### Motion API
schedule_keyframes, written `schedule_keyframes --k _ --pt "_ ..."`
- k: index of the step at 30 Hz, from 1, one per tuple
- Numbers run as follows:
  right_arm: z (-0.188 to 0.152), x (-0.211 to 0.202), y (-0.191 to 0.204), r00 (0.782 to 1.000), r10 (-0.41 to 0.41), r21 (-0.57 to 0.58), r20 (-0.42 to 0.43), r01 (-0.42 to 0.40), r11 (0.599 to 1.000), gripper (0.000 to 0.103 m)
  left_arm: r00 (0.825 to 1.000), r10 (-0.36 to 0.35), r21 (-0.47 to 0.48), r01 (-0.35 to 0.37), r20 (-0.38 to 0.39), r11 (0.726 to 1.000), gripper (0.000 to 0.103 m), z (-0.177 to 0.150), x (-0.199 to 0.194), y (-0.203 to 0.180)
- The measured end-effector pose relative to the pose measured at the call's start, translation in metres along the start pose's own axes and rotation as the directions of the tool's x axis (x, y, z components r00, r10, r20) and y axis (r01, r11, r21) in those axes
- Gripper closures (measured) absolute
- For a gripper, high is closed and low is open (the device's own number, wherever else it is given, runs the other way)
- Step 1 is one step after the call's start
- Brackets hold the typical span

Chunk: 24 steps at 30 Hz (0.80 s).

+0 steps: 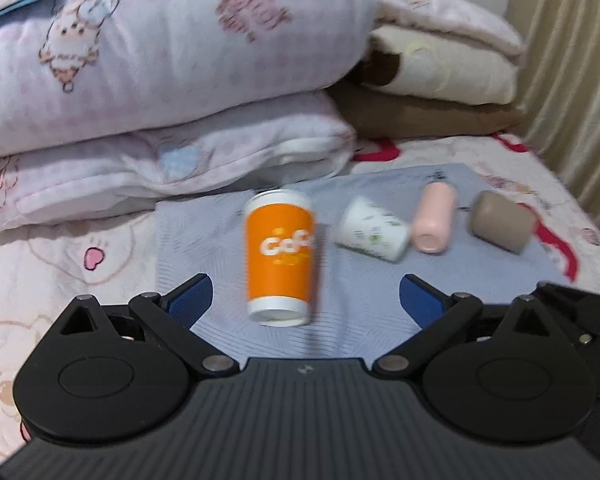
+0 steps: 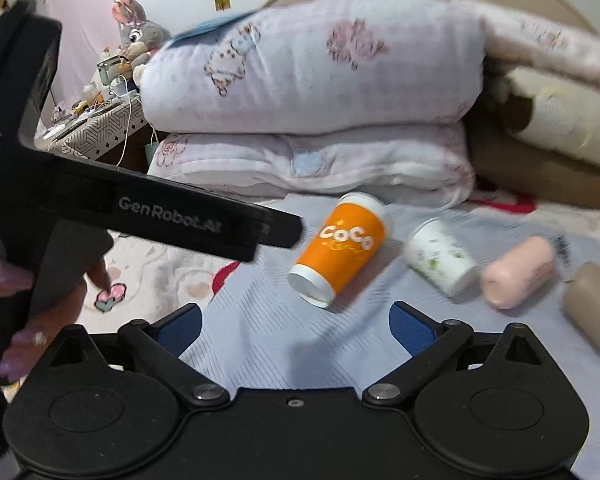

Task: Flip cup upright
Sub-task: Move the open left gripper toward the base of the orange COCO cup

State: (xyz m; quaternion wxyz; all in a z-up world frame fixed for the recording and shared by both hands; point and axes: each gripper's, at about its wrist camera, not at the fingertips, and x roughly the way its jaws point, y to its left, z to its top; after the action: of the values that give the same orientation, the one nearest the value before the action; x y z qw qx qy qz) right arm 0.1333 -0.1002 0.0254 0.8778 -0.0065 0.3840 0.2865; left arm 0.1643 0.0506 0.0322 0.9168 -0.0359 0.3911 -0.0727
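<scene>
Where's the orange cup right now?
The orange cup lies on its side on the blue-grey cloth, leftmost of four cups, just left of the white cup, before the pillows.

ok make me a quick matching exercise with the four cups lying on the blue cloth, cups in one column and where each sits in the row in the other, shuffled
Left and right are as seen in the left wrist view.

Column 1
1. orange cup
2. white cup
3. pink cup
4. brown cup

Column 2
a. far right end of the row
b. between the orange and pink ones
c. far left end, straight ahead of the open left gripper
d. second from the right

Pairs: 1-c, 2-b, 3-d, 4-a

All four lie on their sides on the blue cloth.
</scene>
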Motion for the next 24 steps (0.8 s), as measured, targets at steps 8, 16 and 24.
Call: schedule_keyframes --k 8,16,24 --pt "-0.001 0.072 -0.020 0.999 0.050 0.105 0.022 -0.052 0.993 0.011 0.992 -0.126 -0.207 0.122 -0.009 0.971 0.006 -0.011 0.054 0.055" --pt "-0.003 0.119 -0.043 0.995 0.066 0.172 0.069 -0.077 0.982 0.011 0.980 -0.195 -0.321 0.174 -0.036 0.931 0.019 -0.026 0.105 0.080" --pt "-0.007 0.153 -0.058 0.994 0.081 0.219 0.073 -0.095 0.971 0.015 0.963 -0.268 -0.348 0.241 -0.032 0.906 0.037 -0.035 0.131 0.091"
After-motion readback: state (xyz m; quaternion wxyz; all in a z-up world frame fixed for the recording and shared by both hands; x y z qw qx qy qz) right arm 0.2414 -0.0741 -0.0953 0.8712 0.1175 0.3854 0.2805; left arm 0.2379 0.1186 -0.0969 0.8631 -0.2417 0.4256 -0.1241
